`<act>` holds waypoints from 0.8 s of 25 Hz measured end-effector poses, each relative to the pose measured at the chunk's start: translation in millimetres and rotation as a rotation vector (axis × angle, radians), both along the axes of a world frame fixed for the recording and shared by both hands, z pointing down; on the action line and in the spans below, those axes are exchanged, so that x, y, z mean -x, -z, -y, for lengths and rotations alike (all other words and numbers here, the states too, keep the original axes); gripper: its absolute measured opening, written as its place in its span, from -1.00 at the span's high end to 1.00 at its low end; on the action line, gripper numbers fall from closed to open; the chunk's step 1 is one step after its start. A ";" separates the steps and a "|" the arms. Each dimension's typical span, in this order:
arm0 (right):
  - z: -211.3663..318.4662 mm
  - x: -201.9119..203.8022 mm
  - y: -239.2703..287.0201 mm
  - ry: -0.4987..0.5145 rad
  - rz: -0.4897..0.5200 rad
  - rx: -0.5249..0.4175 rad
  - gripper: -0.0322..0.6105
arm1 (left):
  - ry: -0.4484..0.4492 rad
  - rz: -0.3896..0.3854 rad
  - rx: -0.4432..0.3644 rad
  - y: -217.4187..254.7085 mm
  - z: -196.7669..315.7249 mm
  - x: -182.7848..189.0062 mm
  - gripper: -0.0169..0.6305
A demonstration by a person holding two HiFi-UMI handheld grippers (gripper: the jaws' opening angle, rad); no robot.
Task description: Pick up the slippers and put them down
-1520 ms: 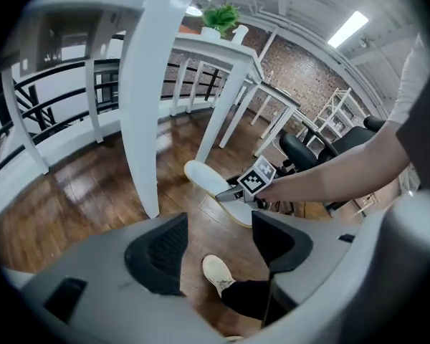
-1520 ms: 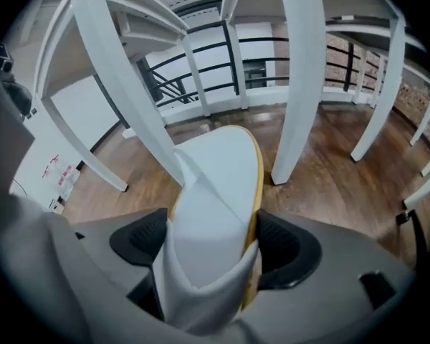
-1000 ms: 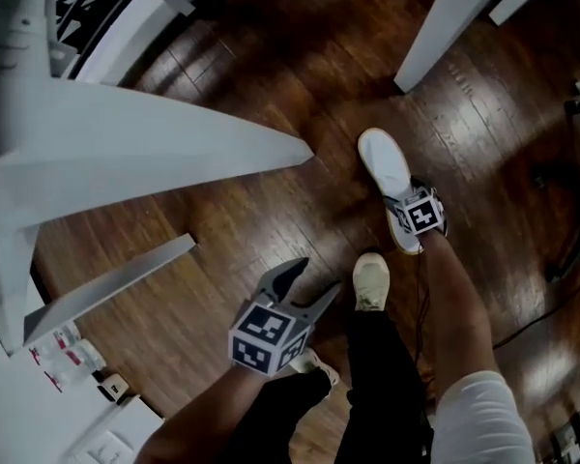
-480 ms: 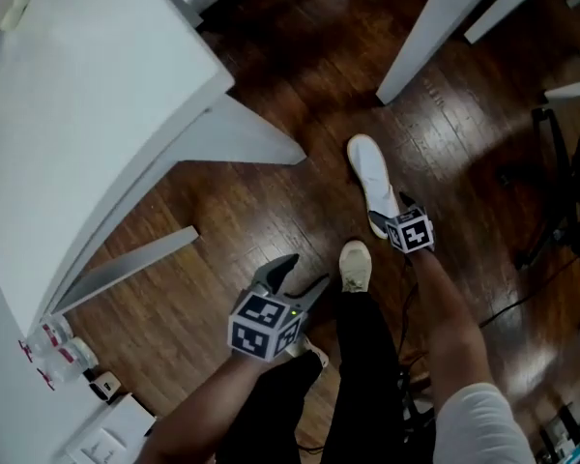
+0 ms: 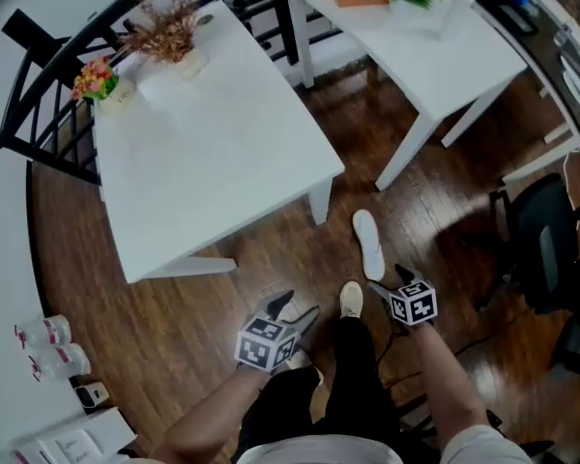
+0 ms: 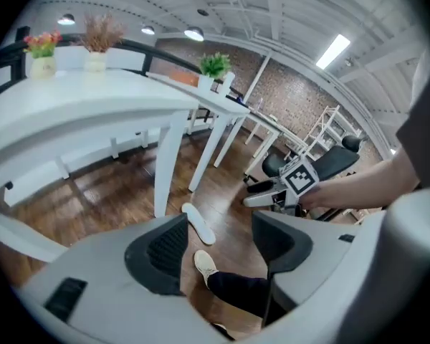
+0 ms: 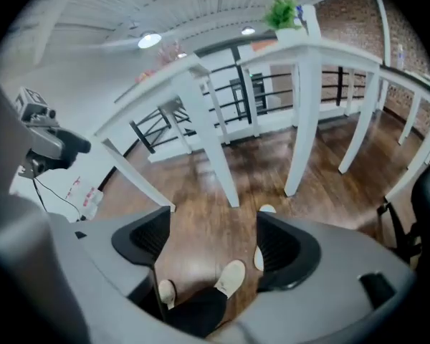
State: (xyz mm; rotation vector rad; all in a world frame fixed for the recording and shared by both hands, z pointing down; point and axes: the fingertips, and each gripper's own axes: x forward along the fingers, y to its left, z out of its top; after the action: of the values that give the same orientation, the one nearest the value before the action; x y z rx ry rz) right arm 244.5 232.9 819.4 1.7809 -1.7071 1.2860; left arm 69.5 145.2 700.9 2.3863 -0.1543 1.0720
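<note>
One white slipper (image 5: 369, 245) lies flat on the dark wood floor beside the leg of the white table (image 5: 203, 153). It also shows in the left gripper view (image 6: 198, 223) and, partly hidden behind a jaw, in the right gripper view (image 7: 266, 209). My right gripper (image 5: 391, 276) hangs high above the slipper's near end, its jaws apart with nothing between them (image 7: 211, 246). My left gripper (image 5: 298, 303) is open and empty too, held above the person's shoes (image 5: 350, 300). No second slipper is in view.
A second white table (image 5: 435, 37) with a plant and a box stands at the back right. A black office chair (image 5: 546, 249) is at the right, and black railings run behind the tables. Small bottles (image 5: 48, 346) and cables lie on the floor.
Both grippers and the camera have risen far from the floor. The right gripper, which was at the slipper's near end, is now well above it. The slipper stays on the floor.
</note>
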 end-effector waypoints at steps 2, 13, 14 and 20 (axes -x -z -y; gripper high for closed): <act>12.8 19.9 76.9 0.034 -0.051 -0.066 -0.27 | 0.045 -0.047 -0.026 48.8 5.8 27.1 0.07; -5.8 139.6 347.4 0.102 -0.231 -0.243 -0.43 | 0.285 -0.157 -0.171 213.6 11.9 216.7 0.07; -9.2 151.8 355.5 0.106 -0.228 -0.245 -0.44 | 0.301 -0.162 -0.176 220.9 10.0 229.7 0.07; -19.3 195.3 389.5 0.137 -0.248 -0.230 -0.43 | 0.339 -0.176 -0.217 258.1 1.6 274.1 0.07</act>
State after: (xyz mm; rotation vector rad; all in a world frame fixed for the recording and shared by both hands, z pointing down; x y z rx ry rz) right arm 49.2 252.2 429.9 1.8215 -1.8541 0.8026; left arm -204.7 143.6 442.9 2.5103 -0.6151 0.7145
